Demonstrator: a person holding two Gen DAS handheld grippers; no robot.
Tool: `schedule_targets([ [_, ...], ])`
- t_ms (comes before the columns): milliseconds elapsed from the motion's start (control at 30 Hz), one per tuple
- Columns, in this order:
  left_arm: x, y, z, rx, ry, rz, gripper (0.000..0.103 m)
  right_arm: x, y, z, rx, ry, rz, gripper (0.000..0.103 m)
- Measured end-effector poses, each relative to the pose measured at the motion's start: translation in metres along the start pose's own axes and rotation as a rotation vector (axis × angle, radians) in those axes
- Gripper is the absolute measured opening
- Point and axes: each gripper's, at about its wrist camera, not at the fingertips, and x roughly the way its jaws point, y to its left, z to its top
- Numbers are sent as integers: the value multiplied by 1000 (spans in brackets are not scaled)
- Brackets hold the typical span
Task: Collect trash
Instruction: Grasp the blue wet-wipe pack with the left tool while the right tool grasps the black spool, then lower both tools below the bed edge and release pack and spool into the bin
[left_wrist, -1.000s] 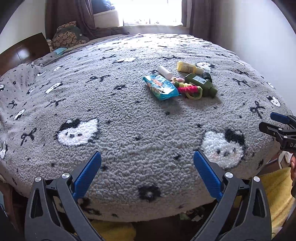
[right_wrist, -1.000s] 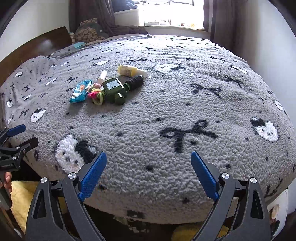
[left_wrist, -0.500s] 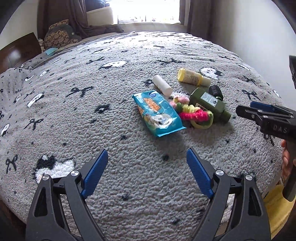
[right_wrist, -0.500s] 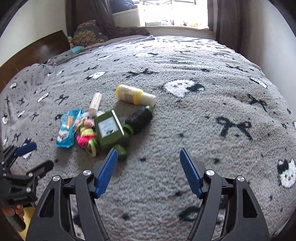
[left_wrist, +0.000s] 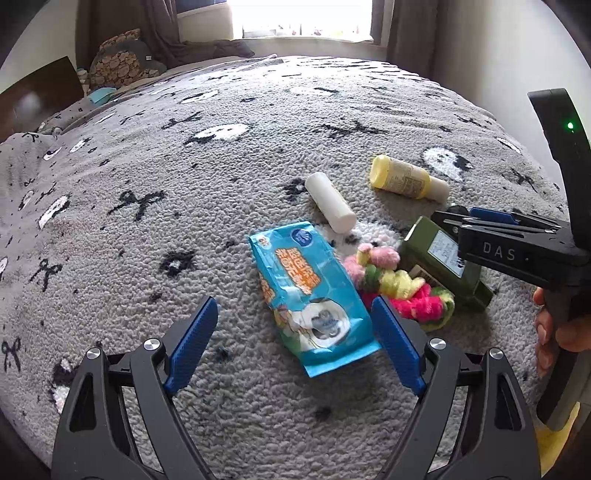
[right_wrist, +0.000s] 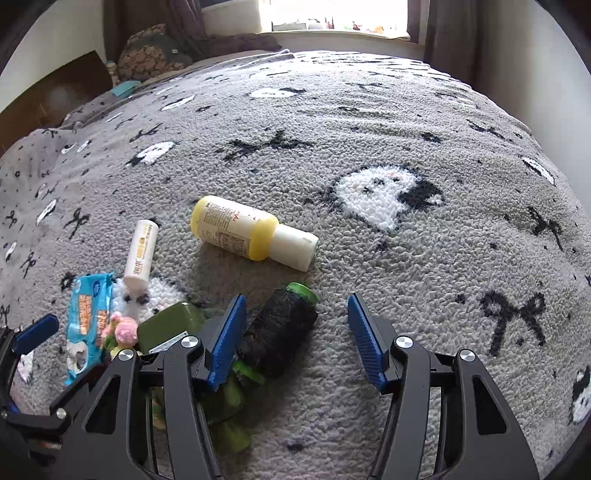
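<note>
A small heap of items lies on the grey blanket. A blue snack wrapper lies between the fingertips of my open left gripper. Beside it are a white tube, a yellow bottle, a green bottle and a bright fuzzy toy. My open right gripper hovers low over a black thread spool, which sits by its left finger. The yellow bottle, the white tube and the wrapper show beyond it.
The bed fills both views, with pillows and a dark headboard at the far left. A window and curtains stand behind. A white wall runs along the right side.
Both grippers have moved forward over the bed and down toward the heap. The wrapper now lies between the left fingers, and the spool sits by the right gripper's left finger.
</note>
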Motion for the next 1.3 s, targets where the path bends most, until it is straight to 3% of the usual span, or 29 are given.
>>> schedule_targets([
  [133,11,15,5,-16,17,35,66,2,-5,2,0,-6,2,52],
  [267,24,24,13,-44,31,21,66,10,1,4,-22,4,-4,46],
  [400,31,19,25,-15,27,17,66,6,2,3,-24,-17,1,33],
  [467,35,17,30,1,31,10,60,2,0,1,-30,-22,11,32],
  [533,38,15,33,16,40,0,44,-2,-3,-1,-37,-29,8,31],
  [700,32,12,32,30,33,-2,41,-23,-17,-1,-38,-59,-28,29],
  [900,4,9,20,36,12,-10,35,-57,-34,-13,-51,-96,-48,29],
  [1300,-104,-23,-16,66,-124,-40,33,-156,-39,-71,-108,-220,2,29],
])
